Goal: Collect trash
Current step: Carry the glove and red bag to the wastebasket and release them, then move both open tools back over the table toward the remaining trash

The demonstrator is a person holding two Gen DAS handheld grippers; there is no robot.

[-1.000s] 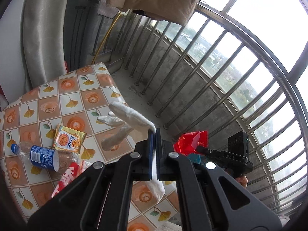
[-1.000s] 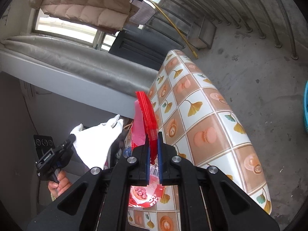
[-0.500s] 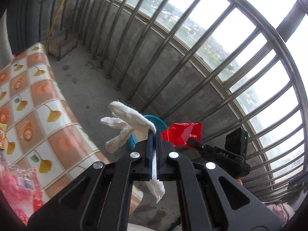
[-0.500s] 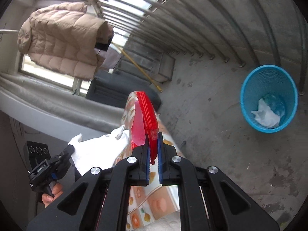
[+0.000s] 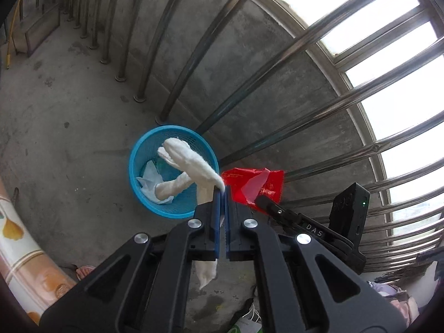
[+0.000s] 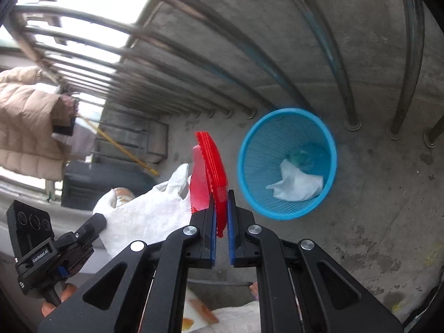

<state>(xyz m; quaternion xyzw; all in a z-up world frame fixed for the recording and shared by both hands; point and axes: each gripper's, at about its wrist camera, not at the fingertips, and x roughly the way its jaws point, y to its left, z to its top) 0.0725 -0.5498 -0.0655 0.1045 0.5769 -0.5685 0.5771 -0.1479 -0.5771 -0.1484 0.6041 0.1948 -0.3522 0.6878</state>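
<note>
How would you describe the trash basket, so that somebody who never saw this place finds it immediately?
Look at the concrete balcony floor, at the foot of the metal railing bars. There stands a round blue mesh basket, open on top, with crumpled white paper lying inside. It is the only bright blue thing on the grey floor.

Bare concrete floor (image 5: 69, 105), grey, stained and pitted, dark blotches scattered across it. Standing directly on it: one blue mesh waste basket (image 5: 144, 194), round, upright, just beside the feet of the metal railing bars (image 5: 138, 98), which are set into the floor in a row behind the basket. Well apart from the basket, further along that railing, a grey box-like frame (image 5: 36, 30) rests on the floor with a yellow pole (image 5: 11, 41) beside it.
</note>
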